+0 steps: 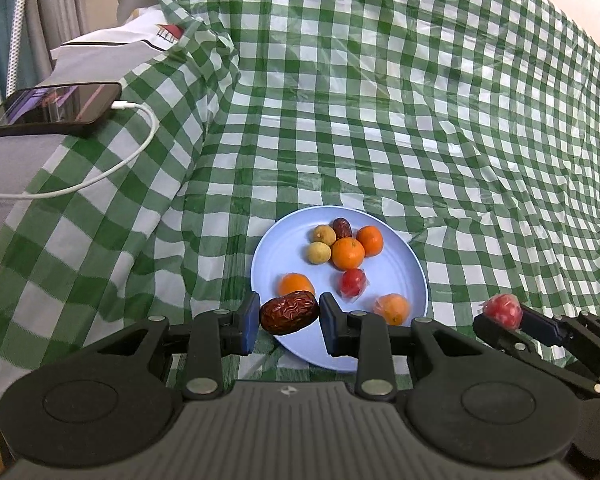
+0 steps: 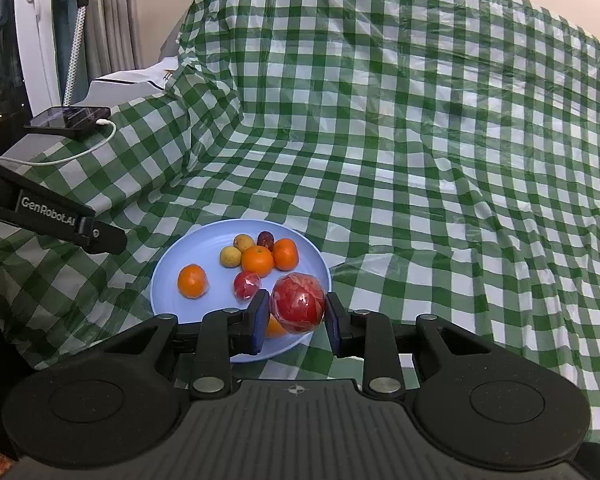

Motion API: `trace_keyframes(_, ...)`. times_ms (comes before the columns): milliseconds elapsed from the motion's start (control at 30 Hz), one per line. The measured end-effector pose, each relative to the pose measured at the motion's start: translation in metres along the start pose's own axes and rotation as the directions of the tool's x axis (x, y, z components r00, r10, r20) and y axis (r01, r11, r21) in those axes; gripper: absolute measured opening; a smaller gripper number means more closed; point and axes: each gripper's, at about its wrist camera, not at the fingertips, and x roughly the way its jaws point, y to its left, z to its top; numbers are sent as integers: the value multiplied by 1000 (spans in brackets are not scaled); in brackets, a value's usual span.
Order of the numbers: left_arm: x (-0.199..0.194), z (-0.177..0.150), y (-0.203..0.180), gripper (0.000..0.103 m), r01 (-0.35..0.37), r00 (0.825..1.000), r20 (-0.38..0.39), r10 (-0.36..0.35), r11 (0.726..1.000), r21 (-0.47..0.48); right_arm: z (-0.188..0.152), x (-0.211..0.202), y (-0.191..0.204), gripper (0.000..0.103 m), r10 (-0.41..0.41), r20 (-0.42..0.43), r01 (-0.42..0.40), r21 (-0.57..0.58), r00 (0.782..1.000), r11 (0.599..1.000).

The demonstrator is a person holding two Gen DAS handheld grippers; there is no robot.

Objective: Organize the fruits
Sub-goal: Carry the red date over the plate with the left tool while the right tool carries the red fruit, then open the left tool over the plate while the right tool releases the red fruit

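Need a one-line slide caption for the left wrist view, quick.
Left gripper holds a wrinkled red date over the blue plate of fruit on a green checked cloth.

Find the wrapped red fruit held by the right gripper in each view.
Left wrist: wrapped red fruit at far right, beyond the plate.
Right wrist: low centre, between the pads, over the plate's near right rim.
Shared landmark: the blue plate.

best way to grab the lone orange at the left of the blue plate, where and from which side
Take the lone orange across its round middle, coming down from above. It sits apart from the other fruit on the blue plate, with bare plate on its left and right, so the tongs' fingers can drop there. Both tongs are full now, so one must unload first.
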Motion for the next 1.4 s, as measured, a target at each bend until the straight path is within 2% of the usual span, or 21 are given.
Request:
trace_keyframes(1100, 121, 37, -17, 35, -22, 992, -122, 34, 995, 97, 13, 120, 1, 31, 40, -146, -42, -9, 988, 999)
trace_keyframes(1133, 123, 37, -18, 39, -19, 992, -124, 31, 995, 100, 13, 123, 1, 31, 46, -153, -48, -9, 987, 999)
trace_keyframes(1167, 125, 38, -18, 56, -12, 992, -127, 26, 995, 103, 14, 125, 1, 32, 50, -158, -52, -8, 986, 999)
trace_keyframes(1200, 126, 38, -18, 67, -12, 992, -125, 25, 994, 105, 15, 128, 1, 32, 59, -163, -61, -7, 985, 998)
trace_keyframes(1233, 125, 39, -17, 90, -21, 993, -109, 33, 994, 103, 16, 131, 1, 35, 77, -174, -79, -6, 982, 997)
trace_keyframes(1267, 122, 40, -17, 102, -38, 995, -86, 47, 994, 102, 18, 133, 1, 50, 85, -180, -87, -3, 980, 996)
trace_keyframes(1300, 118, 40, -17, 103, -49, 996, -66, 56, 994, 102, 20, 133, 1, 69, 85, -180, -87, 1, 980, 996)
trace_keyframes(1367, 108, 41, -16, 103, -49, 997, -50, 55, 992, 114, 23, 128, 0, 86, 76, -175, -79, -6, 982, 997)
trace_keyframes(1400, 104, 41, -15, 103, -46, 997, -56, 53, 991, 122, 23, 123, 0, 88, 70, -164, -73, -13, 984, 997)
